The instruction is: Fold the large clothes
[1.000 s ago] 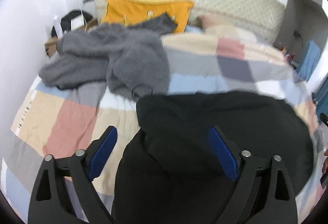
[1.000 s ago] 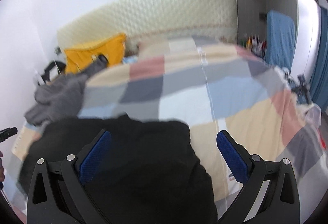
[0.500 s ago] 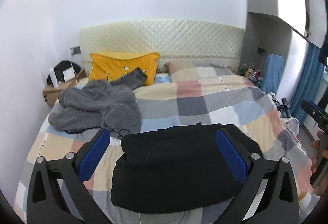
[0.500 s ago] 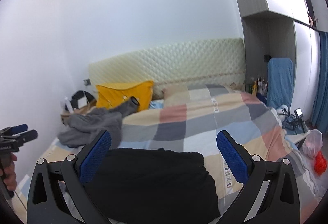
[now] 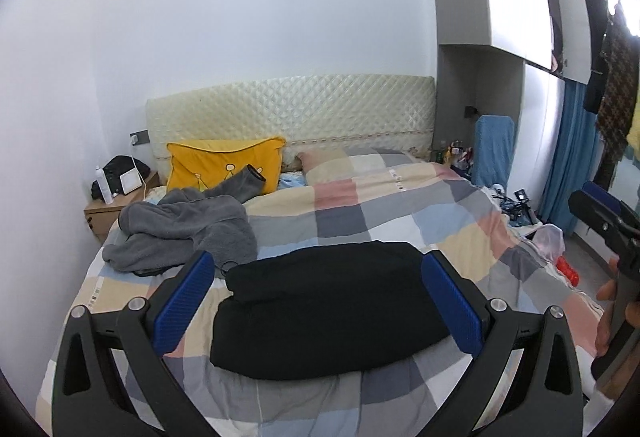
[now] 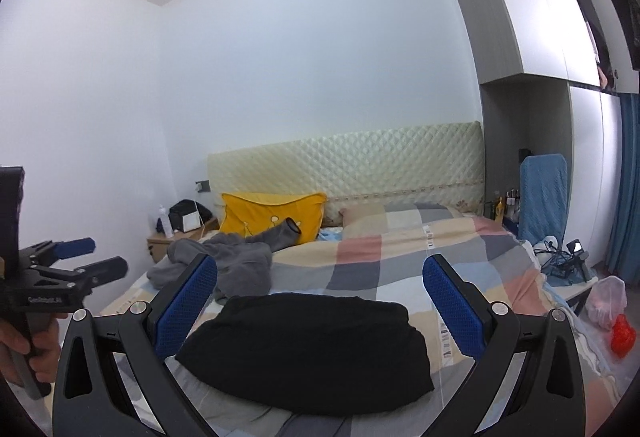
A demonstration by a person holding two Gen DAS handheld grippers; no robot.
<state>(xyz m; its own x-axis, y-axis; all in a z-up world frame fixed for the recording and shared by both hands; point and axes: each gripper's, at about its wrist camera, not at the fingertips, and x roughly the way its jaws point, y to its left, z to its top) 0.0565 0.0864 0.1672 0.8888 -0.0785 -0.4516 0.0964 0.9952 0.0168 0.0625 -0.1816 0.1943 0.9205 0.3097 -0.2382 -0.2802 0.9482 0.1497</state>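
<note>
A folded black garment point(image 5: 332, 305) lies on the checked bedspread point(image 5: 360, 213) near the foot of the bed; it also shows in the right wrist view point(image 6: 308, 345). A crumpled grey fleece garment point(image 5: 184, 229) lies at the left, near the pillow, and shows in the right wrist view point(image 6: 224, 261) too. My left gripper point(image 5: 316, 301) is open and empty, held back above the black garment. My right gripper point(image 6: 320, 305) is open and empty, also held back from it.
A yellow pillow point(image 5: 224, 165) leans on the quilted headboard point(image 5: 292, 117). A wooden nightstand point(image 5: 108, 209) with a bottle stands at the left. A blue-covered chair point(image 5: 494, 149), cables and bags point(image 6: 608, 301) are on the floor at the right.
Both grippers have pulled up and back from the black garment, which now lies folded and free on the bed. The view has widened to the whole room.
</note>
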